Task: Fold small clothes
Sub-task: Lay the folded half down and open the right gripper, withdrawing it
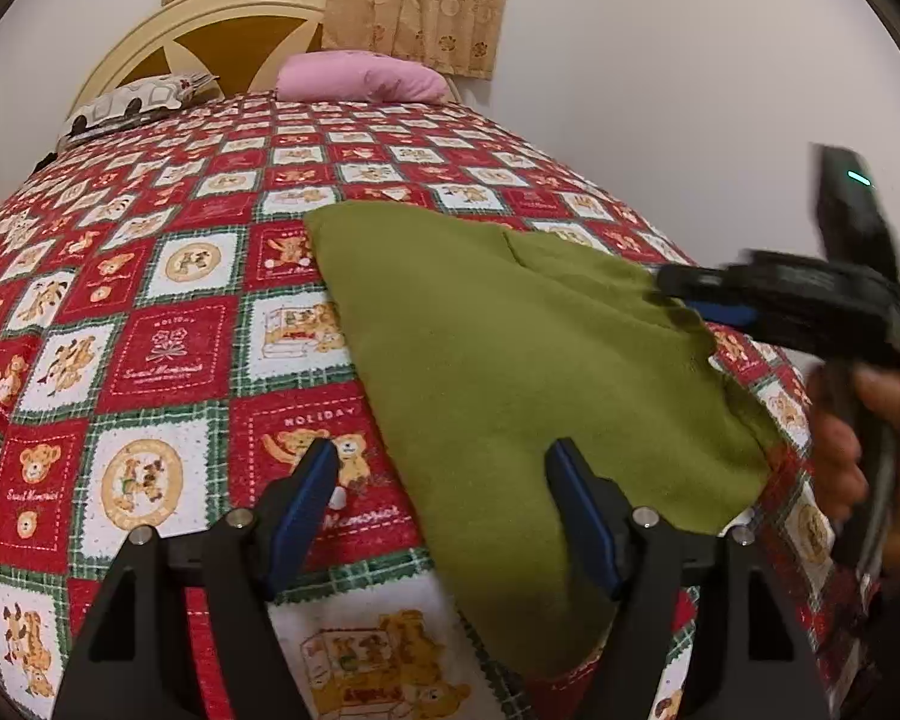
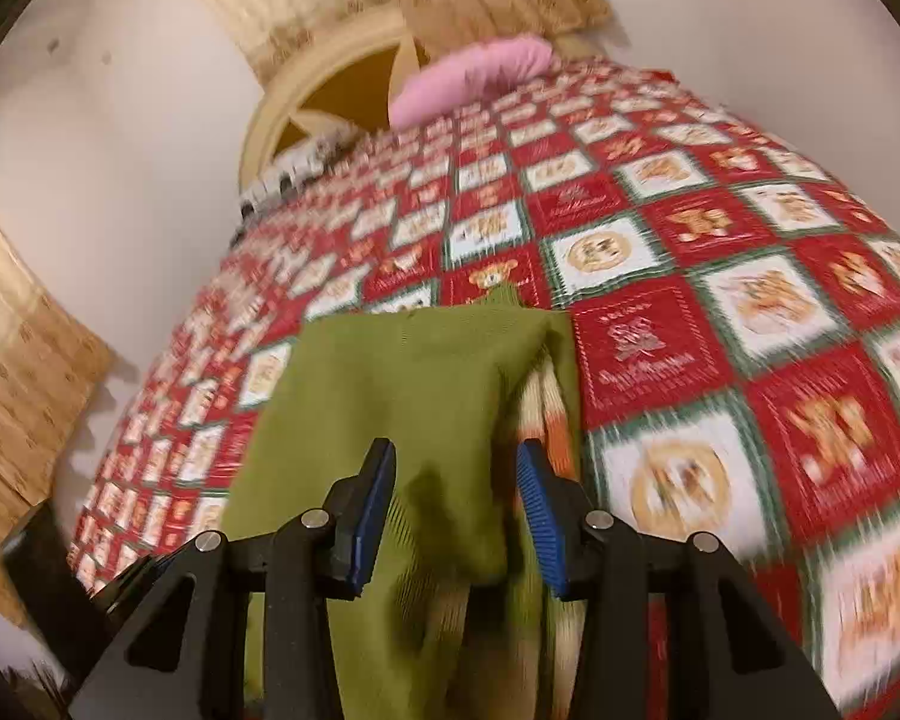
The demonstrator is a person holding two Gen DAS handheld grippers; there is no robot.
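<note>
Soft, light olive-green knit garment on the bed: left tongs spread; right tongs spread, straddling its edge at 6 o'clock.

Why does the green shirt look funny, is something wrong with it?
It is only partly folded. In the right wrist view the green shirt has one side flap turned up, baring a striped cream and orange underside. Nothing looks torn or spilled. The right tool and left tool are both open.
</note>
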